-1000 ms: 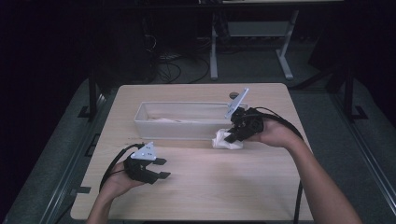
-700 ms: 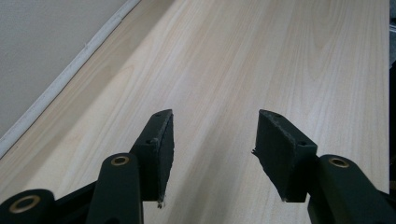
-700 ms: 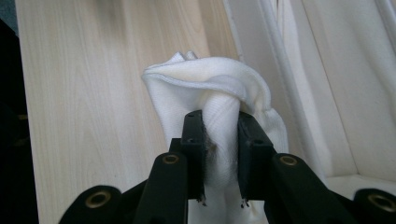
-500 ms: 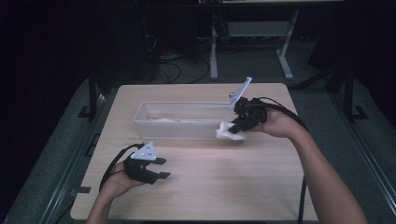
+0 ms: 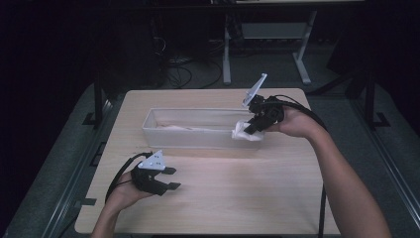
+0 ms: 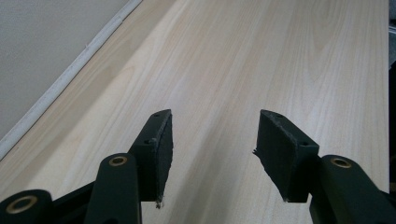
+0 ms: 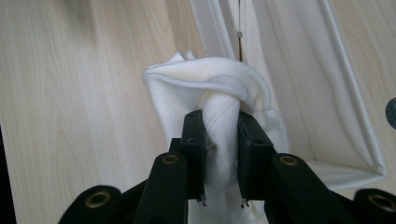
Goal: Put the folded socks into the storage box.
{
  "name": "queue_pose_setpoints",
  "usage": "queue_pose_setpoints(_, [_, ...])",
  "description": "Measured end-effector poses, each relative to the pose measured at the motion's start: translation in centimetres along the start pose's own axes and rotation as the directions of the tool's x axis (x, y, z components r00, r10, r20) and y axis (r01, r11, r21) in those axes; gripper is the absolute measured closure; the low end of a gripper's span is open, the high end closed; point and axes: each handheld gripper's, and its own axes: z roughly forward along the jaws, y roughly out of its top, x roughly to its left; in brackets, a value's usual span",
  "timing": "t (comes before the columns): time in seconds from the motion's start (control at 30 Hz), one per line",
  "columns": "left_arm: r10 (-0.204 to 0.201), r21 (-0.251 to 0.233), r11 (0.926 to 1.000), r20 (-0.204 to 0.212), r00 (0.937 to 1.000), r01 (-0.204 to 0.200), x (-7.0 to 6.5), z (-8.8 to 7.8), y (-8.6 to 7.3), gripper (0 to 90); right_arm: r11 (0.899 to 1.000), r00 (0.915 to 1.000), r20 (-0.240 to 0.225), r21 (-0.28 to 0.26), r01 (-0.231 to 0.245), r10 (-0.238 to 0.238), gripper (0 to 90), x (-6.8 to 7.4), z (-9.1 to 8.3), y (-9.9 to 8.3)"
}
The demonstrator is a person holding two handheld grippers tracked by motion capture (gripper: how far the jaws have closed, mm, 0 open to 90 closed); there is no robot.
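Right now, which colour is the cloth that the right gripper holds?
White, plain, without pattern. The cloth shows best in the right gripper view, pinched by the right gripper.

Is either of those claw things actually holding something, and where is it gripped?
The right gripper pinches a white cloth by a bunched fold near its middle. The left gripper holds nothing.

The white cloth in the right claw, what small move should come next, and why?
Probably carry the white cloth a little further over the bin before opening: the right claw is shut on it at the bin's end wall, with cloth overhanging the rim.
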Motion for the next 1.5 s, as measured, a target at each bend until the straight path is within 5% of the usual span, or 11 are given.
queue_pose_setpoints(0.37, [-0.012, -0.012, 0.9999, -0.005, 0.9999, 0.012, 0.1, -0.2, -0.1, 45.5, 1.000, 0.9998, 0.022, 0.013, 0.002, -0.002, 74.9, -1.3, -0.8, 0.9])
queue_pose_setpoints(1.5, [-0.018, -0.003, 0.9998, -0.006, 0.9998, 0.018, 0.3, 0.0, -0.3, 44.0, 0.996, 0.9987, 0.021, 0.072, -0.047, 0.046, 74.7, -5.6, 1.6, 1.5])
